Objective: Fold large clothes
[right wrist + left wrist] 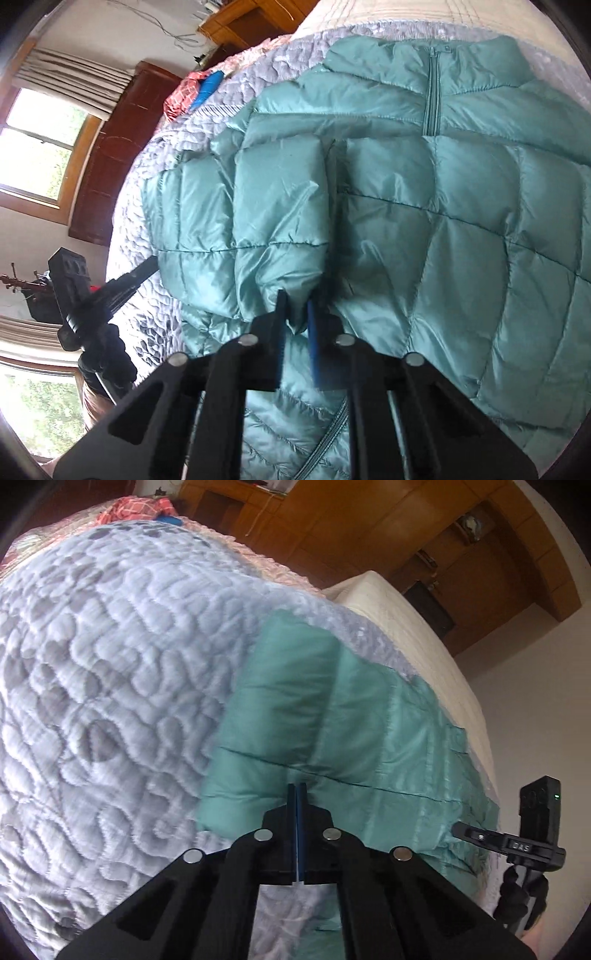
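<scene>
A teal quilted puffer jacket [443, 221] lies spread on a grey-white quilted bedspread [110, 664], its collar and zip [431, 96] toward the far side. In the right wrist view my right gripper [296, 314] is shut on a puffy fold of the jacket, with cloth bunched between the blue pads. My left gripper [297, 790] has its fingers pressed flat together, tips resting at a seam of the jacket [332, 709]. Whether cloth is pinched there does not show. Each view catches the other gripper at its edge: the right gripper [480, 836] and the left gripper [122, 284].
The bed's cream mattress edge [388, 602] drops off beside the jacket. Wooden cabinets [369, 520] stand behind the bed. A red checked cloth [181, 96] and a blue item [208, 88] lie at the far end of the bedspread. A window [37, 158] sits on the wall.
</scene>
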Tool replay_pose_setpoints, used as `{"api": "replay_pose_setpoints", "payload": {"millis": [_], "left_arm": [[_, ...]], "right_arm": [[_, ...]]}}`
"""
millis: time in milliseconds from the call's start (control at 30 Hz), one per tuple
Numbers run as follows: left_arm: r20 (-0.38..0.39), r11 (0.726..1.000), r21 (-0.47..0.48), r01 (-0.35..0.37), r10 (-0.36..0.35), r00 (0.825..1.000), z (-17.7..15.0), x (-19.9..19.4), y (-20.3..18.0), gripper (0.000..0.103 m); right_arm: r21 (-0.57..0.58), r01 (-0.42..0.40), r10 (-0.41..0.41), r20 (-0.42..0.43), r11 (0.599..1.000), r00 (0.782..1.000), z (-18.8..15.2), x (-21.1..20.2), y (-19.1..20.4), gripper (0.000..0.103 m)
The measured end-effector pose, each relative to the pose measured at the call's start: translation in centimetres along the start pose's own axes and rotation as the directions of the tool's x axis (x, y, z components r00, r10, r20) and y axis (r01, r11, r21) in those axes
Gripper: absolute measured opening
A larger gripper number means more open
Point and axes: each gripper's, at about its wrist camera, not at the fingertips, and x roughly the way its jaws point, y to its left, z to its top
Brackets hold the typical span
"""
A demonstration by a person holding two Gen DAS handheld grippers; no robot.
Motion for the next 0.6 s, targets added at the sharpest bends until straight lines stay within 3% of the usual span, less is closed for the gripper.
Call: {"api": "replay_pose_setpoints", "payload": {"millis": [167,267,433,600], "left_arm": [[0.029,0.998,0.056,0.04,-0.041,0.999,0.1,-0.2,-4.0,0.0],[0.047,0.995,0.09,0.04,-0.045,0.998,0.6,-0.6,-6.0,0.0],[0.055,0.991,0.135,0.012,-0.02,0.998,0.8,-0.7,-8.4,0.0],[0.027,0.985,0.172,-0.001,-0.004,1.0,1.2,1.7,-11.0,0.0]], "right_arm": [[0.005,-0.031,0.03,0.094,1.0,0.995,-0.6,-4.4,-0.8,0.002],[0.011,0.055,-0.056,0.155,0.998,0.986,-1.4,-7.9,-2.2,0.002],[0.093,0.121,-0.14,0.236,0.988,0.962,-3.5,-13.4,-6.3,0.002],[0.206,0.169,-0.223,0.279,0.964,0.934,-6.5,-17.1,-11.2,0.002]]}}
